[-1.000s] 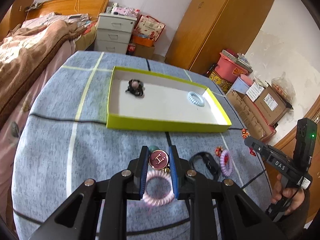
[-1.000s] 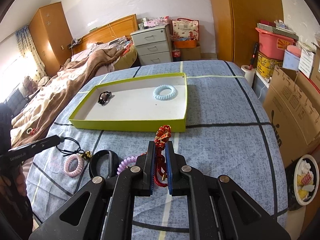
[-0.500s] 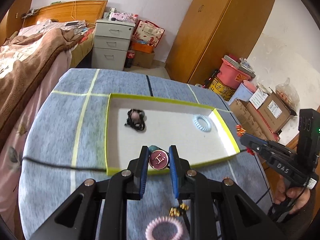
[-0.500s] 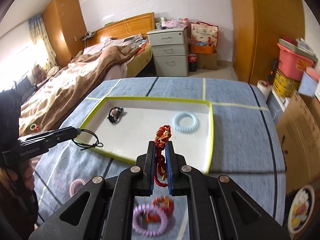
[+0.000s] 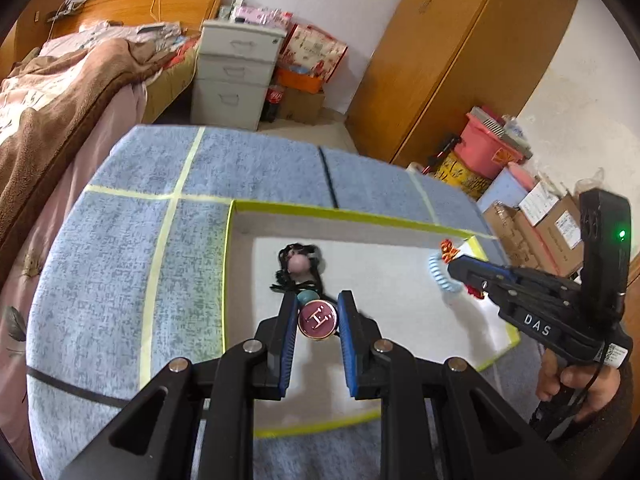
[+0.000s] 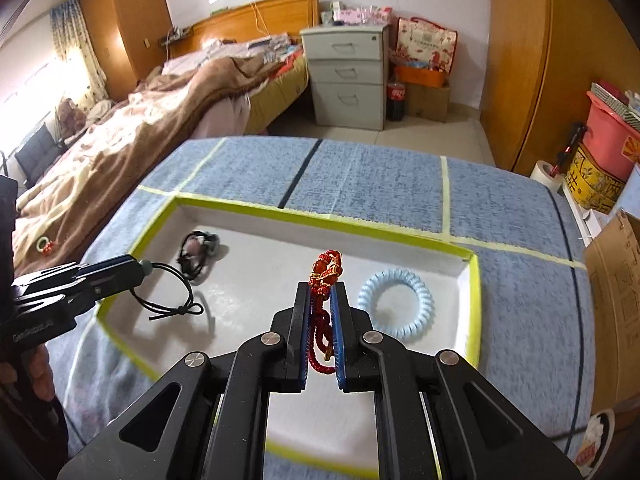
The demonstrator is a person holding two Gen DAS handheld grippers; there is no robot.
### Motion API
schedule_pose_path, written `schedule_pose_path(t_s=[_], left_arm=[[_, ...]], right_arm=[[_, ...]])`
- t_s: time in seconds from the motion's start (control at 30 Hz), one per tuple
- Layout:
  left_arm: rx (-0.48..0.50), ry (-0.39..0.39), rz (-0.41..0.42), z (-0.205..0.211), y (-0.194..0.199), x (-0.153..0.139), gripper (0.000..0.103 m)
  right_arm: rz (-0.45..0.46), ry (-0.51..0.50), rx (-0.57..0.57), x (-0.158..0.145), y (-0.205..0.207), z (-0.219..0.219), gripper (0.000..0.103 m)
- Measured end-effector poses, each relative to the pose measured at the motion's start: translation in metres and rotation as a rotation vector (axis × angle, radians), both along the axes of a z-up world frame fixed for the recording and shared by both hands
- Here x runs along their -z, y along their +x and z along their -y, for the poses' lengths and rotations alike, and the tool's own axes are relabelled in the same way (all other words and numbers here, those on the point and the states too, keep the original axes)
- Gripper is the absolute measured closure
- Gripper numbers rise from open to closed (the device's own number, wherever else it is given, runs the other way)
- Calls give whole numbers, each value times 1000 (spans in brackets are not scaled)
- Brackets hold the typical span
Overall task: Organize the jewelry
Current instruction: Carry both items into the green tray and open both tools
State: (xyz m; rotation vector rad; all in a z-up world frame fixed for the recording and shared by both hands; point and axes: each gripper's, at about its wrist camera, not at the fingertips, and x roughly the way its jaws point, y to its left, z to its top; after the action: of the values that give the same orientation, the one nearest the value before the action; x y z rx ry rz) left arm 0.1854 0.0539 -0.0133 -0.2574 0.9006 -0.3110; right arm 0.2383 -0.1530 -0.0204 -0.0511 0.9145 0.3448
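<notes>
the left gripper (image 5: 318, 312) was clamped on a round maroon pendant (image 5: 317, 319) marked with a pale "h", a small teal bead (image 5: 307, 297) showing just above it between the blue pads. seen from the right wrist camera, the pendant's thin black cord (image 6: 173, 294) hung in a knotted loop from that gripper's tip, dangling over the near left part of the tray (image 6: 256, 210). the tray was a shallow white box with a lime-green rim, resting on the counter (image 5: 132, 240), which wore a blue-grey cloth crossed by pale yellow and dark lines.

the right gripper (image 6: 320, 300) was pinched tight on a red braided bracelet (image 6: 324, 280); its knotted, beaded end stood up above the fingertips and a loop of red cord trailed back between the pads. it hovered above the tray's middle, just left of a pale blue coil hair tie (image 6: 396, 306) lying on the tray floor near the right wall.

toward the tray's far left lay a black cord piece with a pinkish bead (image 5: 299, 265); its exact form was too blurred to tell, possibly another necklace or hair tie.

in the left wrist view the right gripper reached in from the right edge, a hand (image 5: 576, 380) wrapped around its handle below.
</notes>
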Motion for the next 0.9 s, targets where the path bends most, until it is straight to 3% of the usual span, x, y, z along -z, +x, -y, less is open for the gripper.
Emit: schedule_pose_path(t_s=[0.17,0.3,0.73,0.9], left_arm=[[-3,16,-20,1,8,10,82],[4,80,-9,9,6,11,82],[14,83,-32,11,10,17,81],[25,81,-30,13,11,16,72]], right_arm=[[-28,-14,-20,12,11,-5,93],[-49,-22,-19,19,19,-7,93],[-78,-41,-9,30,27,-11,93],[-75,-29,-13,30,28,-12,92]])
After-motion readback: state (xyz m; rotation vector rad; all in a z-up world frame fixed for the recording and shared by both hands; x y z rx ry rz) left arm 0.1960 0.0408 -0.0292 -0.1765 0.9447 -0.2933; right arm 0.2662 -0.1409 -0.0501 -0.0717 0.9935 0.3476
